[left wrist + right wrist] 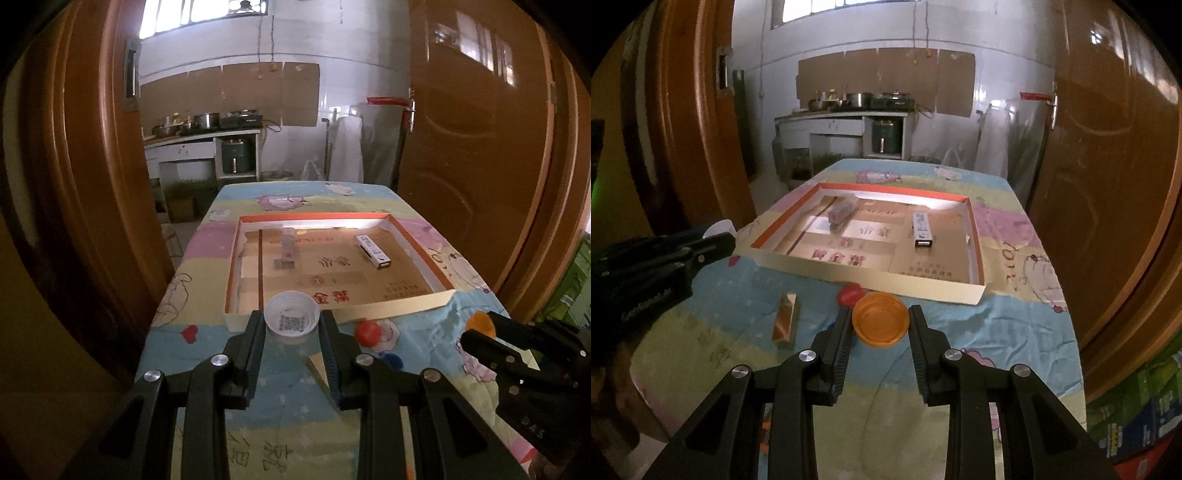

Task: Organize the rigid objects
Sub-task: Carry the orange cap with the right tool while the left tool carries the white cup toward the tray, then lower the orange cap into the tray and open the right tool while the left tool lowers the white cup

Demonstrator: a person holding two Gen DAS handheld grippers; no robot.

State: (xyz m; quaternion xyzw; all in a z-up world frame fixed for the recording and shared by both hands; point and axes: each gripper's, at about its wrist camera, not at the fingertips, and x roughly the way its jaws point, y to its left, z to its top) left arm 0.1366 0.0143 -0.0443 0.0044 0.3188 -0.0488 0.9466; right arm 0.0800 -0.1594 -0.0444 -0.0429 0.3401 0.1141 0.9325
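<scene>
Cartoon-print tablecloth [295, 413] is filling the lower frame; left gripper [292, 325] is pinching a white cap [291, 320], right gripper [880, 320] an orange cap [881, 319] (both mouth-up), seemingly heading for the shallow box [798, 267] at centre.

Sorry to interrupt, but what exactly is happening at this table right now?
A person is tidying small items with two handheld grippers. The left gripper grips a white cap, and the right gripper grips an orange cap. Both are near the shallow box, which already holds two small packets. A red cap and a gold wedge remain on the cloth.
</scene>
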